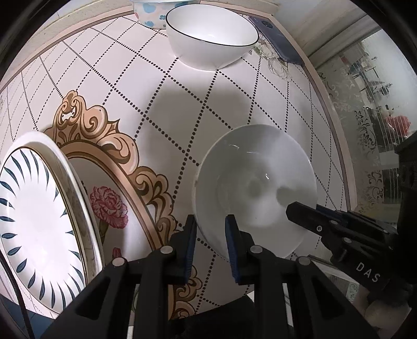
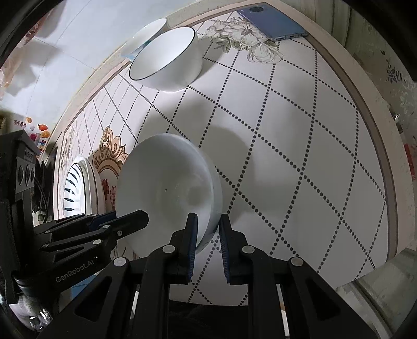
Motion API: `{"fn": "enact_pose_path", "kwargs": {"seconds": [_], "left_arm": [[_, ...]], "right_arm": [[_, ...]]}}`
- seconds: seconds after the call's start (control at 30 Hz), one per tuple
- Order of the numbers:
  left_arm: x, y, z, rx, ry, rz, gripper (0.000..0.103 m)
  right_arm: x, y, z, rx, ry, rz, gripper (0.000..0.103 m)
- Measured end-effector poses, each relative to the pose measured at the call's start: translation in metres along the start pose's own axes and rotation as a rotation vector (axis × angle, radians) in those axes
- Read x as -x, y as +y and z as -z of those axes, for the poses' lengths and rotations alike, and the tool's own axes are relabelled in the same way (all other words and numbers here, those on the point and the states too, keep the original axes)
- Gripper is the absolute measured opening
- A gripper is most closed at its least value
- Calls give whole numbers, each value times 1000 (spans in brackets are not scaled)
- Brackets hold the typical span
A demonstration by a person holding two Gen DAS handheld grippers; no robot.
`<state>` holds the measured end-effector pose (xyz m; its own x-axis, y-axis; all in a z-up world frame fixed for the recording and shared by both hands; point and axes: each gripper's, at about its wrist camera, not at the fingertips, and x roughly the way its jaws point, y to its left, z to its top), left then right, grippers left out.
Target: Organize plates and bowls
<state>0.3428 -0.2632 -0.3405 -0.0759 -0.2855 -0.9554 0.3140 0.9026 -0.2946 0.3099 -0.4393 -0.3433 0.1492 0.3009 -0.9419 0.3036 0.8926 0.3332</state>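
**Plain White Bowl Held at Two Points on Its Rim**

**Tools.** The left gripper has one finger outside and one finger inside the wall of the plain white bowl, with the rim between the blue pads. The pads are set narrowly and appear to clamp the rim. The right gripper takes the same bowl at another part of the rim, one pad inside and one outside; the inner pad lies against the wall, while a slight gap seems to show at the outer pad, so firm contact there cannot be confirmed. In the left wrist view, the right gripper enters from the right, its tip over the bowl's interior.

**Bowl position.** The bowl is tilted, its opening turned toward the cameras. It sits over the table, which carries a dotted diamond pattern. Whether its base touches the surface cannot be determined.

**Other dishes.**
- A stack of plates, the top one with dark blue leaf marks, lies to the left of the held bowl, apart from it.
- A black-rimmed bowl stands upright at the far side of the table.
- A blue-spotted bowl stands just behind it.

**Other items.** A blue phone lies at the far table edge.
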Motion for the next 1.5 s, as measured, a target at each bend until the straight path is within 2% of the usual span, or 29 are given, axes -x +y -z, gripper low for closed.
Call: {"fn": "enact_pose_path", "kwargs": {"seconds": [0.13,0.23,0.3,0.4,0.47,0.6,0.7,0.87,0.97,1.0,1.03,1.1,1.37,1.5], "left_arm": [[20,-1,2,6,-15,13,20],[58,-3,-2,-2,-90,12,21],[79,-2,-12,0,-138,1,30],[95,8,-44,42,-196,2,59],[91,19,-70,76,-213,-10,61],[63,43,-119,162,-171,23,61],[37,52,-149,222,-136,64,61],[8,53,-181,234,-94,84,59],[-6,52,-190,220,-83,82,26],[-8,51,-188,201,-85,62,24],[-9,51,-187,190,-95,58,23],[-9,52,-182,181,-108,53,19],[1,43,-164,153,-110,63,19],[21,28,-145,114,-125,65,19]], "right_arm": [[-2,-8,0,-32,57,-30,19],[14,-11,-2,-38,62,-45,19],[32,-13,-9,-41,48,-58,25],[56,-14,-27,-46,0,-76,45],[65,-15,-49,-50,-32,-113,51],[56,-16,-103,-64,-66,-143,51],[38,-18,-141,-97,-63,-180,51],[7,-13,-186,-114,-40,-187,51],[-13,-8,-205,-99,-21,-182,51],[-18,-7,-208,-92,-14,-178,48],[-23,-6,-211,-77,-13,-177,25],[-28,-1,-210,-31,-32,-137,12],[-24,3,-204,35,-61,-102,12],[-6,4,-188,59,-71,-87,12]]}}
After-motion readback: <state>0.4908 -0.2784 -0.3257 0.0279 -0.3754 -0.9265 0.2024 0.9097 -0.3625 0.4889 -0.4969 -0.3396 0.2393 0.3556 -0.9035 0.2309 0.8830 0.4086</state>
